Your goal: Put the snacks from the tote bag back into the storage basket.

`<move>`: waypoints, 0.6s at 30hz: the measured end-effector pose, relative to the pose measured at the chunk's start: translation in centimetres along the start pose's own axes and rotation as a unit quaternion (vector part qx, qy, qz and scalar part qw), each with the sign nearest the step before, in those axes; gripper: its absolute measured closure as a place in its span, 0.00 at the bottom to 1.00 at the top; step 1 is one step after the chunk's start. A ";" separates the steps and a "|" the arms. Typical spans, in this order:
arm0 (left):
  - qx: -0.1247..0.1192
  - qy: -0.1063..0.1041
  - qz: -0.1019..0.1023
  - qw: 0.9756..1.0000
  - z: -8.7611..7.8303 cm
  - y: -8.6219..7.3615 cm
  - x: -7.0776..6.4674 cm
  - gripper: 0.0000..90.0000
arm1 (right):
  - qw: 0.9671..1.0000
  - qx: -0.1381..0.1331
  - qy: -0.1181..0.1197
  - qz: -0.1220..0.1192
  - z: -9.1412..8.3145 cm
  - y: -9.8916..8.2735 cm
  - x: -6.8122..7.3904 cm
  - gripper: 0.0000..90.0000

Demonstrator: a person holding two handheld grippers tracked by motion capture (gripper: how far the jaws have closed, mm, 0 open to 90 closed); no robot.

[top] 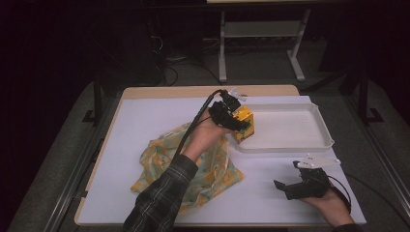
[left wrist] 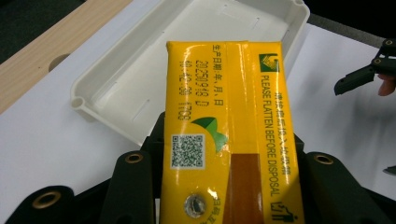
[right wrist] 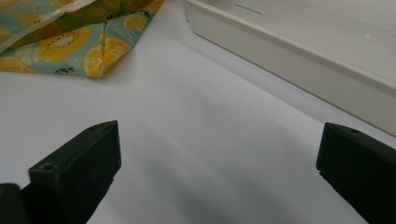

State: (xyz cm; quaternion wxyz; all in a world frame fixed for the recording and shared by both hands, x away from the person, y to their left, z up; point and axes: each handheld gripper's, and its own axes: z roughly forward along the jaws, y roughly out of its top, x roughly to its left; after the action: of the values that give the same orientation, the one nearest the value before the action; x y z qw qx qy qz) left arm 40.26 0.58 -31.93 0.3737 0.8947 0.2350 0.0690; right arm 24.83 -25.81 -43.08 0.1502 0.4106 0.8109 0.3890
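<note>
High view: lying across the middle of the white table (top: 145, 121), a crumpled cloth (top: 159, 157) printed with yellow citrus slices on pale green. Reaching in over that cloth, a forearm in a plaid sleeve (top: 162, 198), ending in the left gripper (top: 237, 121), clamping a yellow carton (top: 244, 123) and holding it at the near left corner of the white tray (top: 290, 142). Sitting on the right half of the table, that tray, shallow and rectangular. Resting near the table's front right edge, well apart from the carton, the right gripper (top: 290, 181), jaws spread wide with nothing between them, a cable trailing off to its right.

Left gripper view: gripping the yellow carton (left wrist: 229, 126) on both sides, the 2 black jaws, tight against its faces. Showing on the carton, a QR code, a printed date line, and green lettering reading "PLEASE FLATTEN BEFORE DISPOSAL", plus a round foil straw hole near the bottom. Sitting beyond and below the carton, the white tray (left wrist: 116, 93), corner toward the camera. Peeking in at the far right edge, part of the right gripper (left wrist: 362, 74).

Right gripper view: standing far apart, the 2 black jaws, bare white table (right wrist: 196, 154) between them. Lying at upper left, the citrus cloth (right wrist: 70, 42); running along the upper right, the tray's side wall (right wrist: 289, 60).
</note>
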 end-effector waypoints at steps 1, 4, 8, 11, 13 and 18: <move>0.000 0.000 0.002 1.000 0.1 0.0 0.0 0.60 | 1.000 -0.001 0.000 -0.001 0.0 0.0 0.0 0.00; 0.001 -0.002 0.008 1.000 0.6 0.2 -0.1 0.60 | 1.000 -0.002 0.001 0.000 0.1 0.0 -0.1 0.00; -0.001 -0.004 0.006 1.000 1.2 0.3 -0.2 0.60 | 1.000 -0.002 0.001 -0.001 0.0 0.0 -0.1 0.00; -0.001 -0.004 0.010 1.000 1.7 0.4 -0.2 0.60 | 1.000 -0.001 0.002 -0.001 0.0 0.0 -0.1 0.00; -0.004 -0.006 0.008 1.000 2.1 0.4 -0.3 0.60 | 1.000 -0.003 0.002 0.000 0.0 0.0 -0.1 0.00; -0.002 -0.009 0.012 1.000 2.8 0.5 -0.5 0.60 | 1.000 -0.003 0.002 -0.001 0.0 0.0 -0.1 0.00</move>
State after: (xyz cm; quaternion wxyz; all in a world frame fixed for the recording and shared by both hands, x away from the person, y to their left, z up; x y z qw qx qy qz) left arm 40.82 -1.73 -33.49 0.3768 0.8972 0.2209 0.0654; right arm 24.88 -25.85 -43.12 0.1496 0.4089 0.8105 0.3919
